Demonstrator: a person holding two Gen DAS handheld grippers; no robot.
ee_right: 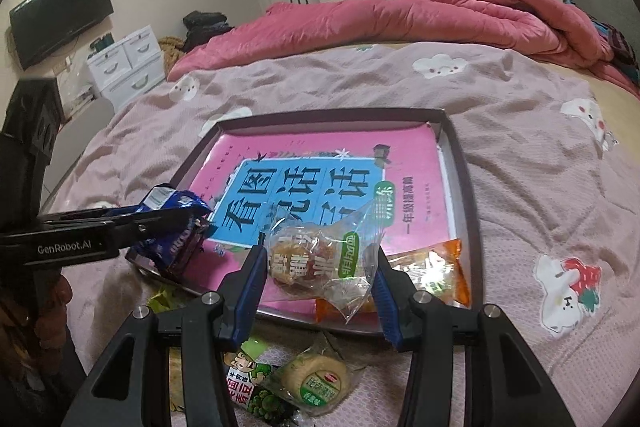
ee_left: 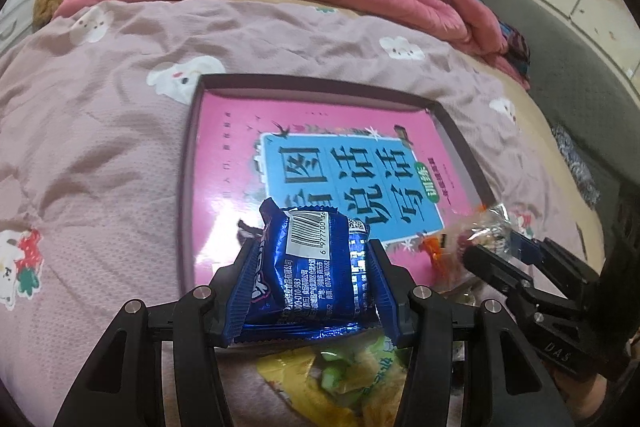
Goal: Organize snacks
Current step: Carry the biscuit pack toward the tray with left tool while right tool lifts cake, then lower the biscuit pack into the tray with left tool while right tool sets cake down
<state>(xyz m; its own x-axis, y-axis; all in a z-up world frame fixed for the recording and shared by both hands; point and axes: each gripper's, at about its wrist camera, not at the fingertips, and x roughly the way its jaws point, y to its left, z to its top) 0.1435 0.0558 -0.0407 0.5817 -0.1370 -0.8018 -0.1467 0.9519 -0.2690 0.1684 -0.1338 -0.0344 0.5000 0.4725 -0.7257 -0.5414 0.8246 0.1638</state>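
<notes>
My left gripper is shut on a blue foil snack packet, held over the near left corner of a dark tray. The same packet and left gripper show at the left of the right wrist view. My right gripper is shut on a clear-wrapped pastry above the tray's near edge. In the left wrist view that pastry sits in the right gripper at the right. A pink book lies in the tray.
An orange snack packet lies in the tray's near right corner. On the pink bedspread below lie a green packet, a round wrapped cake and a yellow-green packet. A red quilt is heaped at the far side.
</notes>
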